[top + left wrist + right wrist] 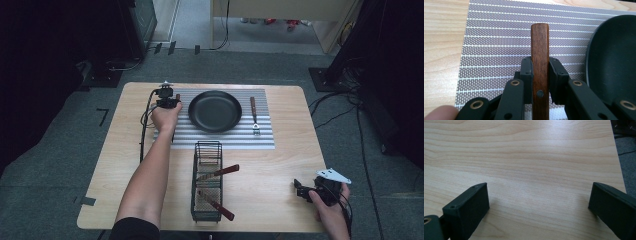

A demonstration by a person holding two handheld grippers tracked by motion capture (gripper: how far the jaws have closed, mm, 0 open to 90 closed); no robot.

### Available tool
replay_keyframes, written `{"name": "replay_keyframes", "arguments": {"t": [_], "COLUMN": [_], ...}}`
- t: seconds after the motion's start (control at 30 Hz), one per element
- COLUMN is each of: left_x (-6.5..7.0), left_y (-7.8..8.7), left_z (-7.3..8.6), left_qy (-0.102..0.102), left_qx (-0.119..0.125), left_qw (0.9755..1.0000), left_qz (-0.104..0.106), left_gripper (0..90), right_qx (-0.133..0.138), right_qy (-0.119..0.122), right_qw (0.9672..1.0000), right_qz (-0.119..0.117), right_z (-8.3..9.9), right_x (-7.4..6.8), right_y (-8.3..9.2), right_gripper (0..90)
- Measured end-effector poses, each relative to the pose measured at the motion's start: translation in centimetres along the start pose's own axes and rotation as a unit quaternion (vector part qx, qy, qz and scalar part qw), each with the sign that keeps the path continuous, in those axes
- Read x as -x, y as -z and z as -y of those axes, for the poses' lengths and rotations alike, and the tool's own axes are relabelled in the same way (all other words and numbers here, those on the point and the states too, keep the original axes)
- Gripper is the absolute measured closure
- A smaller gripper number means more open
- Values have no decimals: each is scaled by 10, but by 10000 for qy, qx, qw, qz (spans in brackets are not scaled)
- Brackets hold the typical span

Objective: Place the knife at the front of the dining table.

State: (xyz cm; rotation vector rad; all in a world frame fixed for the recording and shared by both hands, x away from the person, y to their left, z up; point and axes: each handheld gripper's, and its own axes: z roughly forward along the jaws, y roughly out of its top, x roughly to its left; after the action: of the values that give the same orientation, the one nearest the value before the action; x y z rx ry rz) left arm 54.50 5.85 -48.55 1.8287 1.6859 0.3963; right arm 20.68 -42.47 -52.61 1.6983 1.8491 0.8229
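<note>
Over the striped grey placemat [220, 137], at its left end, the left gripper [170, 101] is held with its jaws clamped on a wooden-handled utensil [540, 62]; in the left gripper view the brown handle, with a metal rivet low on it, is pinched between the two black pads and juts forward above the mat. What kind of utensil it is cannot be told, since its working end is hidden. Just to the right of the handle the black frying pan [215, 111] is seen, resting on the middle of the mat, its dark rim close beside the gripper. Beyond the pan, on the mat's right part, a fork [254, 116] with a wooden handle is laid lengthwise. Nearer the person, a wire basket [207, 181] is placed on the wooden table [115, 165], and two more wooden-handled utensils [218, 173] are propped in it, their handles slanting out over its right side. Well apart, near the table's front right corner, the right gripper [298, 189] is held with its jaws spread wide and nothing between them, above bare wood.
</note>
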Motion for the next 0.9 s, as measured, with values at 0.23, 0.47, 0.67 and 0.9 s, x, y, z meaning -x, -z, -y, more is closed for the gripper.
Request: {"name": "replay_keyframes", "arguments": {"t": [0.23, 0.47, 0.67, 0.9], "left_x": [2, -3, -6, -8], "left_y": [-7, -16, -17, -18], "left_z": [-6, -6, -7, -7], "left_qy": [-128, 102, 283, 344], "left_qx": [-57, -141, -90, -35], "left_qw": [9998, 9997, 9995, 9994], "left_qz": [-171, -169, -69, 80], "left_gripper": [763, 763, 762, 720], "right_qx": [1, 3, 13, 8], "right_qy": [-1, -12, -6, -23], "right_qw": [10000, 10000, 10000, 10000], "right_qz": [-2, -8, -11, -12], "right_z": [0, 0, 0, 0], "right_x": [0, 0, 0, 0], "right_y": [0, 0, 0, 0], "right_gripper": [25, 26, 27, 27]}}
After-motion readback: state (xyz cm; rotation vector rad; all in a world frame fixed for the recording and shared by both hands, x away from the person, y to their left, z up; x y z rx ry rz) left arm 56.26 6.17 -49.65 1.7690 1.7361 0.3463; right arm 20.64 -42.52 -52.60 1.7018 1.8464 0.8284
